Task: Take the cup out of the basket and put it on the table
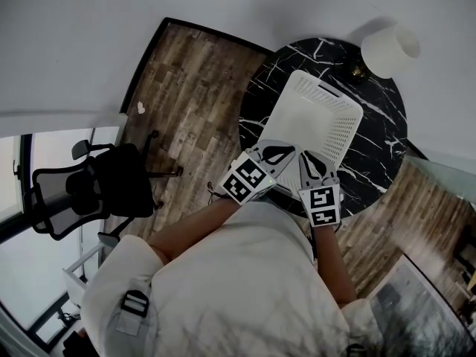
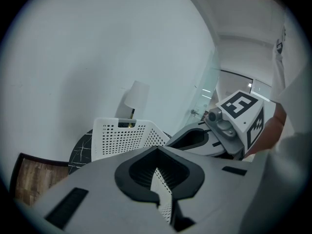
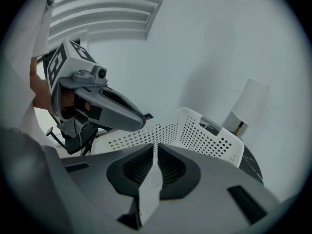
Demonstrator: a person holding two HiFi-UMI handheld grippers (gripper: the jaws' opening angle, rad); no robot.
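Observation:
A white perforated basket (image 1: 316,114) stands on a round black marble table (image 1: 383,136). No cup shows in any view. My left gripper (image 1: 277,155) is at the basket's near rim, shut on the perforated wall, which runs between its jaws in the left gripper view (image 2: 157,172). Beside it, my right gripper (image 1: 313,164) is shut on a white strip of the same rim (image 3: 155,165). Each gripper shows in the other's view: the right gripper (image 2: 195,139) and the left gripper (image 3: 117,110). The basket (image 2: 119,138) (image 3: 207,130) stretches away from both.
A white-shaded lamp (image 1: 389,49) stands at the table's far edge behind the basket, and also shows as the lamp (image 2: 136,95) (image 3: 248,106). A black office chair (image 1: 89,188) is on the wooden floor to the left. White walls close in behind the table.

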